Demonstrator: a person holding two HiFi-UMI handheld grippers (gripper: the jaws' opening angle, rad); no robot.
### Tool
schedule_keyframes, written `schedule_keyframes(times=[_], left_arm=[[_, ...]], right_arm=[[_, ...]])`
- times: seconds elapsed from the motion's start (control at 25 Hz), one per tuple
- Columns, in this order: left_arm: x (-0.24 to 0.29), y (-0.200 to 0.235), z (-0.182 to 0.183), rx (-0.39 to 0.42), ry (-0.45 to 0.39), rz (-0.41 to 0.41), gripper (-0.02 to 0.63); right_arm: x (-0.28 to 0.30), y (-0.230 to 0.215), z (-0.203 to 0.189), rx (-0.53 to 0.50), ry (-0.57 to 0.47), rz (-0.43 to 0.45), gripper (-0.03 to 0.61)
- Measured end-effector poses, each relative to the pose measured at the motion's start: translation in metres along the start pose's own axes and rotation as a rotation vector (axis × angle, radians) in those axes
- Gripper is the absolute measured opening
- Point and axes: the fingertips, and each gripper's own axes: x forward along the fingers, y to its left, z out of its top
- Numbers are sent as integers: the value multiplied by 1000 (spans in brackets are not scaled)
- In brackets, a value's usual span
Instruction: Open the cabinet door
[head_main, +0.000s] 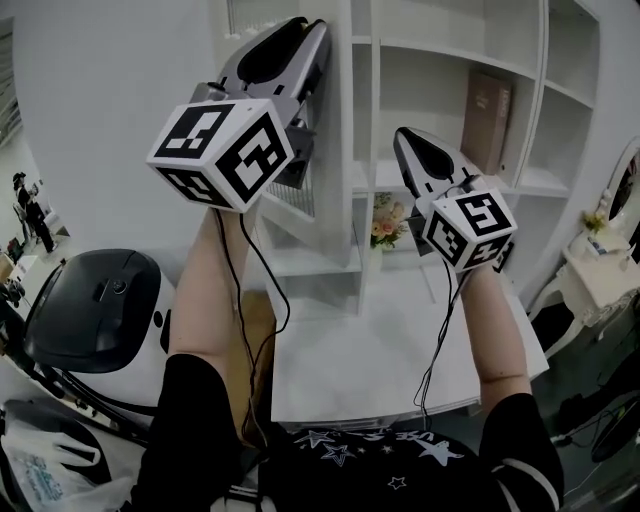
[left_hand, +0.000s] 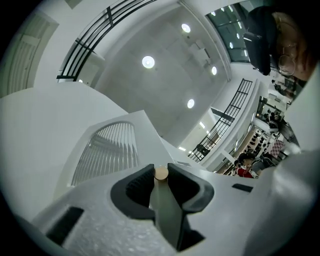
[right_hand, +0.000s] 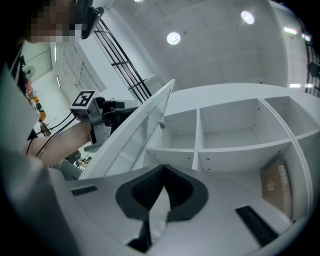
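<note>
The white cabinet door (head_main: 338, 150) with a ribbed glass panel (left_hand: 107, 150) stands swung out from the shelf unit (head_main: 450, 60). My left gripper (head_main: 312, 28) is raised at the door's edge. In the left gripper view my left gripper (left_hand: 161, 169) is shut on the door's small round tan knob (left_hand: 161, 173). From the right gripper view the open door (right_hand: 142, 127) is seen edge-on, with the left gripper's marker cube (right_hand: 84, 98) behind it. My right gripper (head_main: 405, 138) hangs in front of the open shelves; there its jaws (right_hand: 164, 169) are shut with nothing between them.
A brown book (head_main: 487, 118) leans in a shelf compartment at the right, and flowers (head_main: 385, 225) stand lower in the unit. A white tabletop (head_main: 370, 350) lies below. A black-and-white machine (head_main: 95, 305) sits at the left, a small white dresser (head_main: 600, 270) at the right.
</note>
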Motion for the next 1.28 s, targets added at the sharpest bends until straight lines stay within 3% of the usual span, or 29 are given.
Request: schedule_keyframes(times=[0.28,0.56,0.8,1.28], left_arm=[[-43,14,32,6,-43,-16,92],[-83,44,59,-105,-63,-18,95],[-105,60,72,-273,-67,-48,97],[-141,93,89,-277,-86,-14,101]], right_arm=[[9,38,6,15,9,12,-8],[21,84,11,33,0,43,-8],[25,115,8,64,4,63,-9],[27,169,4,99,7,85,-8]])
